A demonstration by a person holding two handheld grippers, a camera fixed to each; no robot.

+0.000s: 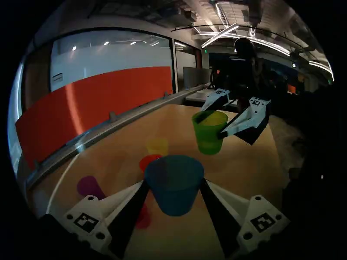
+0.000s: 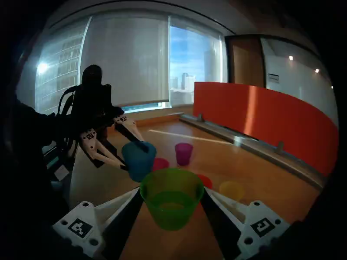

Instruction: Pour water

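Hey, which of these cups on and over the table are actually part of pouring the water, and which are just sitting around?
In the job: blue cup in the left gripper; green cup in the right gripper.
Lying about: purple cup, pink cup, red cup and yellow cup, standing on the table.

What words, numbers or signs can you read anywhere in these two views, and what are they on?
No text can be read.
The wall sign: too blurred.
The green ceiling sign: too small.
The square markers on the left claw and right claw: black-and-white patterns, no words.
The blue cup and green cup: no print seen.
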